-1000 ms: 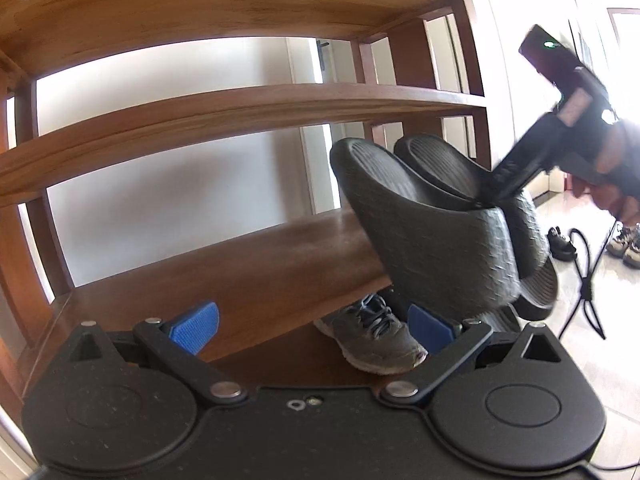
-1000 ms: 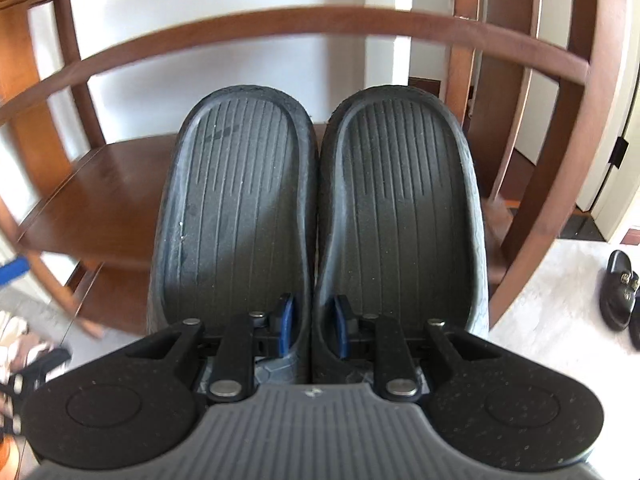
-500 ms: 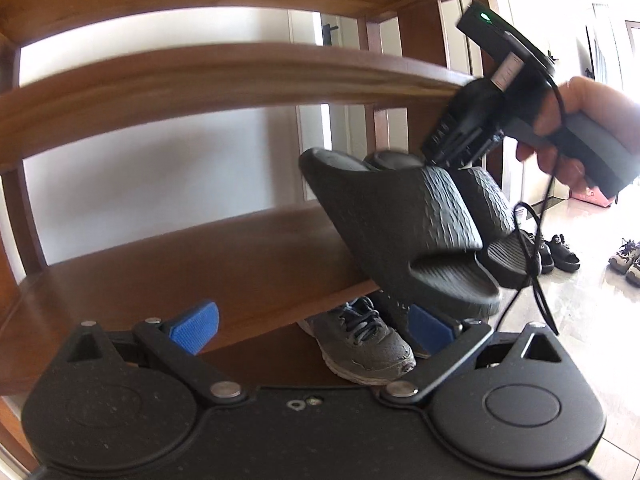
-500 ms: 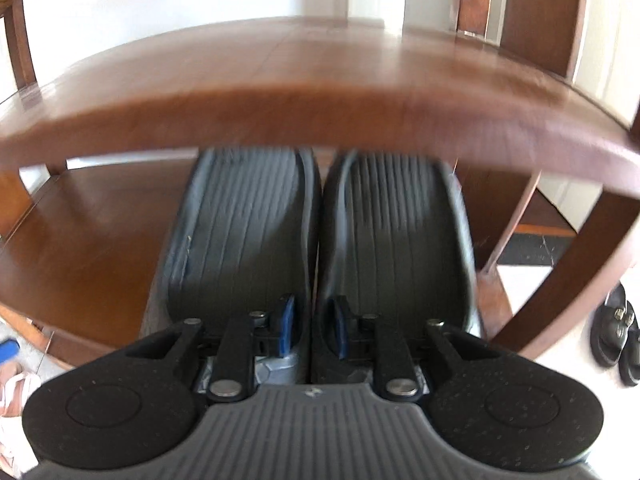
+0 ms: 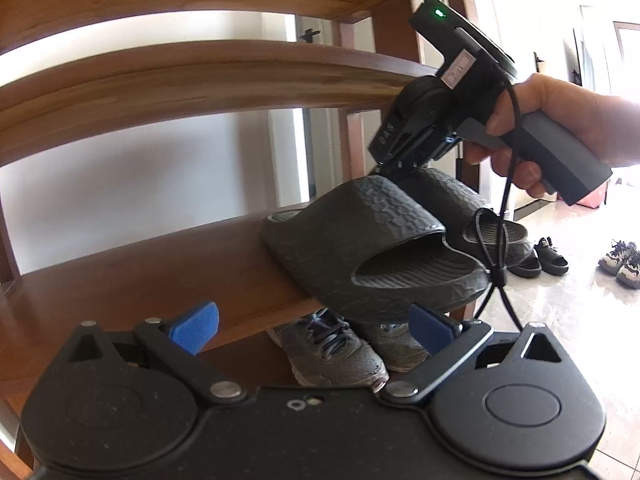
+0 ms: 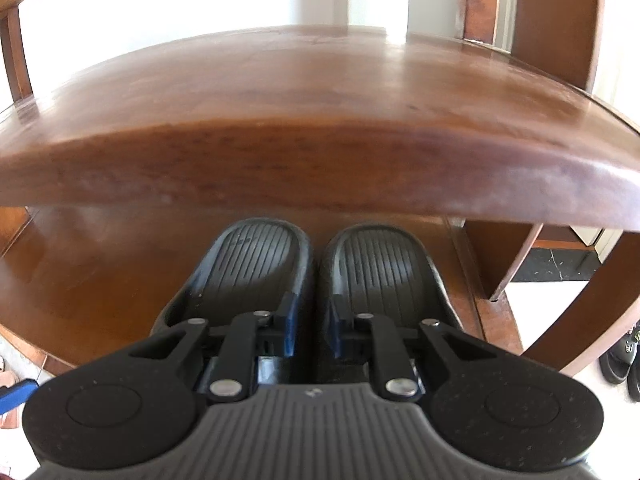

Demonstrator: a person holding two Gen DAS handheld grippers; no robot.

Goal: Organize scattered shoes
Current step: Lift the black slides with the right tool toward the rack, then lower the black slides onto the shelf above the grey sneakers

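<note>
Lowered onto the shelf (image 5: pixel 140 276) now: two black slides (image 5: pixel 360 240), pinched together by the right gripper (image 6: pixel 310 320). Left gripper (image 5: pixel 312 320) gapes wide, empty. Two grey sneakers (image 5: pixel 332 352) below.

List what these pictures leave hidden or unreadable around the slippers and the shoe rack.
- Left wrist view: the grey sneakers under the shelf are part covered by the slippers and the left hand-held gripper.
- Left wrist view: whether the slipper soles touch the shelf is unclear.
- Right wrist view: the right hand-held gripper hides the slippers' straps.
- Right wrist view: the black sandals are cut off by the edge.
</note>
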